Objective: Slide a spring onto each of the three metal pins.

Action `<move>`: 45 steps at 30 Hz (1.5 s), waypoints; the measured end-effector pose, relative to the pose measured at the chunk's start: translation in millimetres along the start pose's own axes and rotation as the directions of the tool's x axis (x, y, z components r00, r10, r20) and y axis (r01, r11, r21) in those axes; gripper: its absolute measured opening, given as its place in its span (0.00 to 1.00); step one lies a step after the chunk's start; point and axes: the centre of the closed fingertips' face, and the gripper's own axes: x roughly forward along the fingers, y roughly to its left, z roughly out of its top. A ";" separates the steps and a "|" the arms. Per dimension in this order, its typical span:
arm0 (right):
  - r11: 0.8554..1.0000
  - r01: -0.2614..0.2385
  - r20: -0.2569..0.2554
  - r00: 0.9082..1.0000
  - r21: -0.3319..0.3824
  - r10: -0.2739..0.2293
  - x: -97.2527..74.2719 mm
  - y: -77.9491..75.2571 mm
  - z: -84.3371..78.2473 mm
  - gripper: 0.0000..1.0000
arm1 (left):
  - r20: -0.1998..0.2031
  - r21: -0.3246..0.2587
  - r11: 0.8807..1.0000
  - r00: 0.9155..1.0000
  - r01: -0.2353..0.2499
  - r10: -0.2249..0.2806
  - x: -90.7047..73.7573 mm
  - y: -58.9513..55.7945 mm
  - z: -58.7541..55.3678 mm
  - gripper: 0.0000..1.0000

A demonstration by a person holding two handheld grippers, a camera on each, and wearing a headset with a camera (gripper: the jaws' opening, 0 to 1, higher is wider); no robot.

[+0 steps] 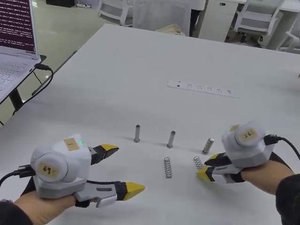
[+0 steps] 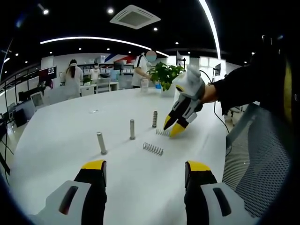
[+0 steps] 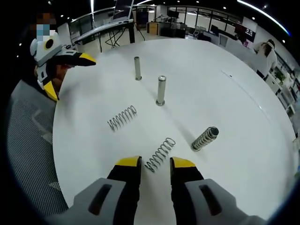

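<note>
a white bench [image 1: 140, 70] seen from above, with a person holding a two-jaw gripper in each hand at its near edge.

three short metal pins stand upright in a row across the bench, a little in from the near edge. the left pin [image 1: 137, 133] and the middle pin [image 1: 171, 139] are bare. the right pin [image 1: 208, 146] has a fitted spring [image 3: 205, 138] coiled around its shaft.

two more springs lie flat on the bench, on the person's side of the pins. the first loose spring [image 1: 167, 167] lies in front of the middle pin, between the two grippers and apart from both. the second loose spring [image 1: 198, 162] lies just in front of the right pin.

the right gripper [image 1: 204, 173] is low over the bench at the near edge, right side. its yellow-tipped jaws are unclenched, with a narrow gap between them. the near end of the second loose spring sits in that gap. whether either jaw touches the coil cannot be told.

the left gripper [image 1: 123, 168] is at the near edge, left side. its jaws are spread wide and grasp nothing. they point toward the pins, with bare bench in front of them.

a white power strip [image 1: 201, 88] lies beyond the pins toward the far right, well apart from them. an open laptop [image 1: 14, 37] sits on a separate stand past the bench's left edge, with a black cable [image 1: 44, 77] running from it. office chairs [image 1: 253, 21] stand beyond the far edge.
</note>
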 end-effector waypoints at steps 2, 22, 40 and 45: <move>1.000 -0.002 -0.008 1.000 -0.001 0.002 0.5 0.8 -1.5 0.22 | -0.002 0.001 1.000 1.000 -0.001 0.001 -0.1 0.1 -0.3 0.64; 0.999 0.034 -0.038 0.999 0.000 -0.034 -1.2 -9.4 -11.2 0.13 | -0.003 0.000 1.000 1.000 0.001 -0.001 -1.7 -1.5 -0.5 0.63; 1.000 0.014 -0.034 0.999 -0.025 -0.015 -7.6 -6.1 -14.8 0.09 | -0.007 0.007 1.000 1.000 0.007 -0.007 -1.0 -3.5 0.8 0.63; 0.999 -0.003 -0.025 1.000 -0.041 0.002 -11.9 -0.3 -14.6 0.08 | -0.008 0.011 1.000 1.000 0.014 -0.014 0.2 -5.7 1.6 0.62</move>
